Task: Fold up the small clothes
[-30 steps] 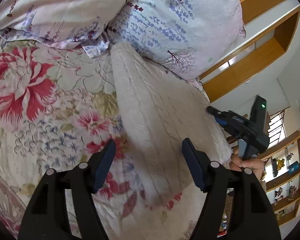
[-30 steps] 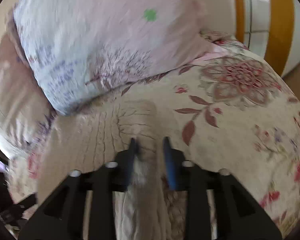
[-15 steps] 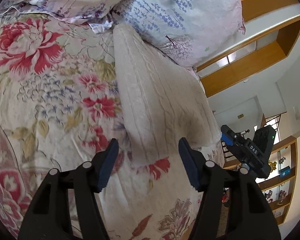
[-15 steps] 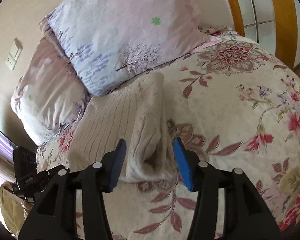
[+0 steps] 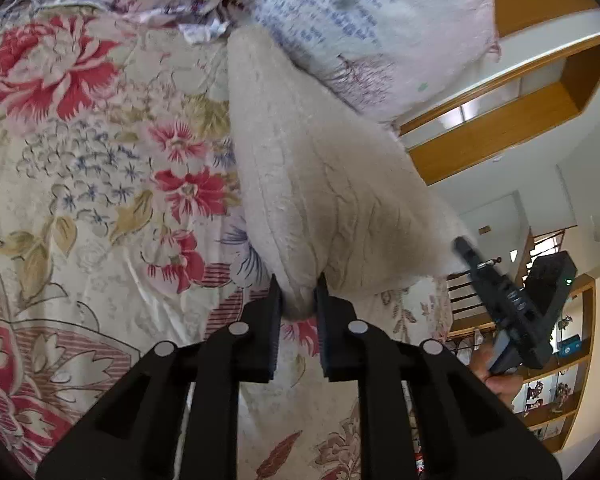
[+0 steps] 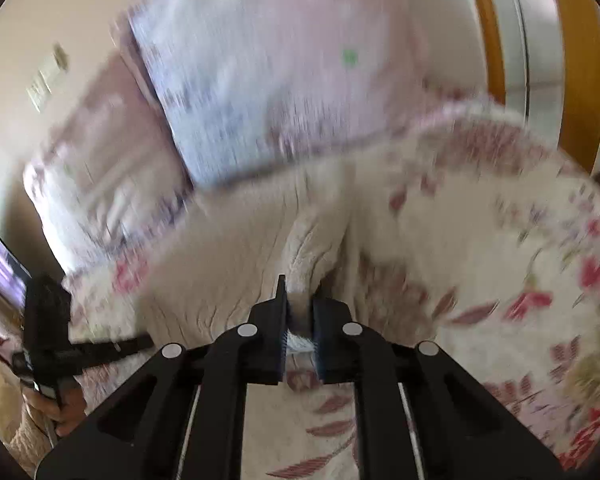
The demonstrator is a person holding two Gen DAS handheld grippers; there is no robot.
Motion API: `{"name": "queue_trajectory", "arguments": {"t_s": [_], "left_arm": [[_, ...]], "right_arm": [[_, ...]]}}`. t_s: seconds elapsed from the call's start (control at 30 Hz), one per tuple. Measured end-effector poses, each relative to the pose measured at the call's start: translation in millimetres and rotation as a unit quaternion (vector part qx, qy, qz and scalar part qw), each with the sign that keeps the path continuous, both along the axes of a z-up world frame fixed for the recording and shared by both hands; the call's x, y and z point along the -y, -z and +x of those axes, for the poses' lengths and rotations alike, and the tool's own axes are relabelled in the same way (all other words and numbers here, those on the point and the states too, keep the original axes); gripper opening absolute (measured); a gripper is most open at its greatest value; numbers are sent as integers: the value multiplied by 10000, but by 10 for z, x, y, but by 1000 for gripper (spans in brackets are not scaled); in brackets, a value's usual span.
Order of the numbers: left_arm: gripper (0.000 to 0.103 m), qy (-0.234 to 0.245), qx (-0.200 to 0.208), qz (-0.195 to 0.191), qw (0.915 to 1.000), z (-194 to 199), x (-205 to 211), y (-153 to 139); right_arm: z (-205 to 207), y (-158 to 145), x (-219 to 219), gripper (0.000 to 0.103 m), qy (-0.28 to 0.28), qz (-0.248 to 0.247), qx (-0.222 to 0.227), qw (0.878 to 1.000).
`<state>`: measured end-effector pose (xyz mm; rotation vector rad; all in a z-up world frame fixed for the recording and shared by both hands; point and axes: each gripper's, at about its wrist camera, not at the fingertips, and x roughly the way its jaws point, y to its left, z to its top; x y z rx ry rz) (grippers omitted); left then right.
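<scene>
A cream cable-knit sweater (image 5: 320, 184) lies folded in a long strip on the floral bedspread (image 5: 100, 184), its far end against the pillows. My left gripper (image 5: 298, 300) is shut on the sweater's near left corner. My right gripper (image 6: 299, 312) is shut on the sweater's near right corner (image 6: 300, 264); the right wrist view is blurred. Each gripper shows in the other's view: the right one in the left wrist view (image 5: 512, 308), the left one in the right wrist view (image 6: 60, 344).
Two floral pillows (image 5: 360, 20) lie at the head of the bed behind the sweater. A wooden wardrobe (image 6: 580, 60) stands to the right. Shelves with small items (image 5: 560, 380) stand beyond the bed's edge.
Both grippers were open half a second ago and have closed on the sweater's near corners. The right wrist view is now motion-blurred.
</scene>
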<state>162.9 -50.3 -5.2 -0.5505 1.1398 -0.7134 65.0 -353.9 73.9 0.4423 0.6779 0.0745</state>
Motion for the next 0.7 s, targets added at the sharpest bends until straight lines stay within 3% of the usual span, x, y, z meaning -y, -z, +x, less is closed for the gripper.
{"name": "queue_trajectory", "arguments": {"t_s": [0.07, 0.2, 0.3, 0.53, 0.57, 0.6, 0.67, 0.7], "left_arm": [[14, 23, 104, -73, 9999, -45, -47, -40], [13, 129, 148, -5, 9998, -113, -50, -10], [12, 142, 54, 27, 9999, -136, -50, 74], [17, 162, 138, 197, 9996, -117, 25, 67], [18, 177, 142, 216, 9995, -120, 26, 54], [21, 173, 144, 239, 9995, -126, 10, 44], [31, 154, 208, 256, 9993, -146, -17, -10], [42, 137, 227, 235, 9994, -135, -18, -33]], "right_arm": [[-56, -80, 24, 10, 71, -136, 106, 9998], [43, 237, 7, 9, 232, -671, -629, 9955], [76, 546, 93, 9, 339, -454, -1115, 9921], [55, 634, 176, 11, 381, -142, -1175, 9922], [51, 614, 190, 14, 359, -63, -1156, 9926], [36, 576, 187, 22, 348, -4, -1143, 9928], [20, 457, 226, 36, 356, 207, -978, 9944], [27, 391, 268, 44, 336, 416, -831, 9951]]}}
